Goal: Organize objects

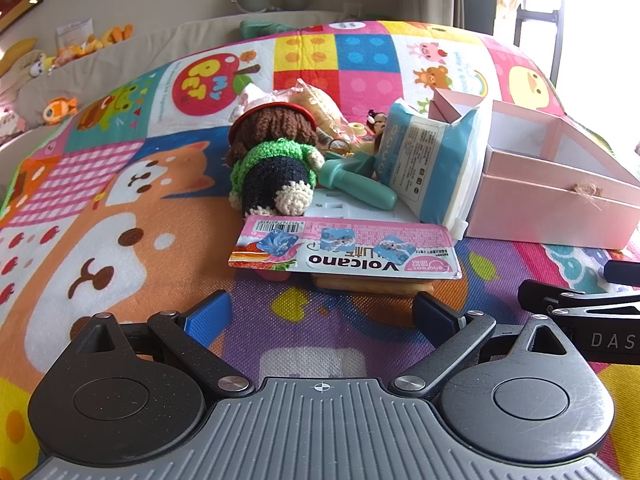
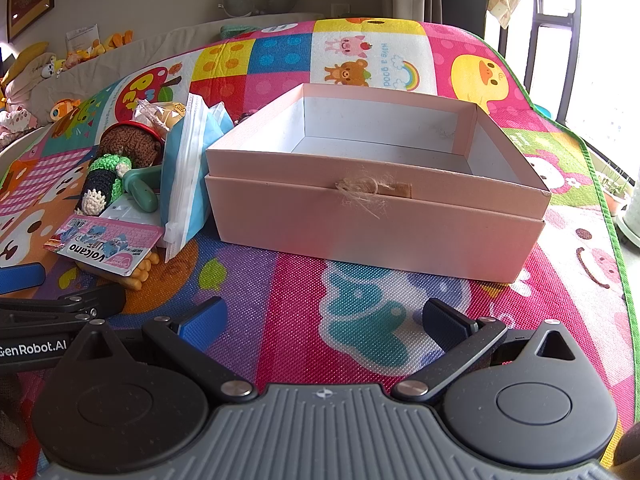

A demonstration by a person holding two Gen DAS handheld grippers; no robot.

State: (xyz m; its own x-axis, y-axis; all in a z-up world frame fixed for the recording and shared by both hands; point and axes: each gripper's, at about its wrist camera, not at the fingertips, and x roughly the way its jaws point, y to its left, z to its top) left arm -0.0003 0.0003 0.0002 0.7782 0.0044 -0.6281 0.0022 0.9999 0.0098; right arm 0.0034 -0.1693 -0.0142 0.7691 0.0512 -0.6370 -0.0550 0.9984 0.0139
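While aimed at the pile in the left wrist view, left gripper [image 1: 320,312] with jaws apart, holding nothing, just short of the flat pink-and-white Volcano snack pack [image 1: 346,249]. Risk, by judgement: snagging the brown-haired crocheted doll in green [image 1: 272,160] or tipping the blue-and-white tissue packet [image 1: 430,168] leaning on the pale pink cardboard box [image 1: 552,204].

From the right wrist view, right gripper [image 2: 322,320] likewise spread and empty, facing that box [image 2: 376,224], nothing inside. Light box, likely to slide if nudged. Soft colourful cartoon play mat [image 2: 280,280] underneath; plush toys [image 2: 60,106] along the far sofa, bright window at right.
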